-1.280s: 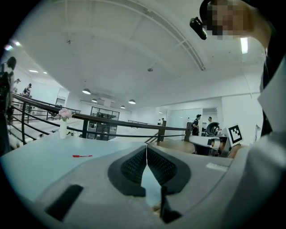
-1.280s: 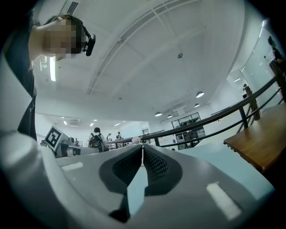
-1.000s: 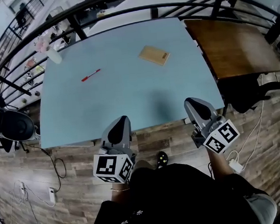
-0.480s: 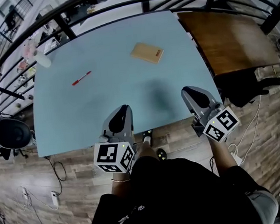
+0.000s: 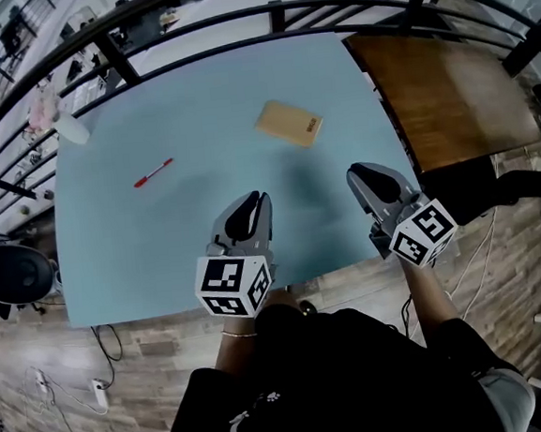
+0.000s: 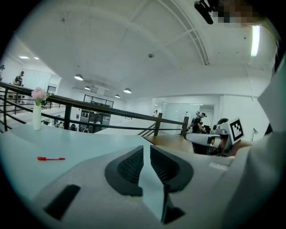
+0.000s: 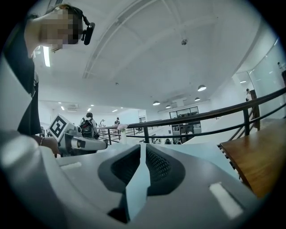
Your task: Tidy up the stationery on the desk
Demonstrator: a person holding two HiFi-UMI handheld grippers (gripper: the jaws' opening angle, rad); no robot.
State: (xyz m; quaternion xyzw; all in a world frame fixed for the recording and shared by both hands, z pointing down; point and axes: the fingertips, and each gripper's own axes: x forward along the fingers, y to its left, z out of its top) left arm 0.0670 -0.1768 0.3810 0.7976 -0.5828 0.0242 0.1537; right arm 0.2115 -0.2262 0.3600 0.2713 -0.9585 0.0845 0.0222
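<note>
Both grippers have been carried forward over the near edge of the tabletop (image 5: 194,95) since the earlier frames: the left gripper (image 5: 254,203) is now over its near middle, the right gripper (image 5: 362,175) by its near right corner. Their jaws have just been opening and are parted only by a narrow slit, with nothing between them. The red pen (image 5: 154,173) lies untouched toward the left edge, the tan notebook (image 5: 289,123) toward the far right; the tidying is judged barely begun.

Light: bright, even, indoor | Source: ceiling lamps (image 6: 78,77), strip light (image 6: 254,40) glaring at 2 o'clock | Shadow: soft patch on desk (image 5: 159,229), centre | Distortion: heavy fisheye, black corners | Foreground: soft-focused
</note>
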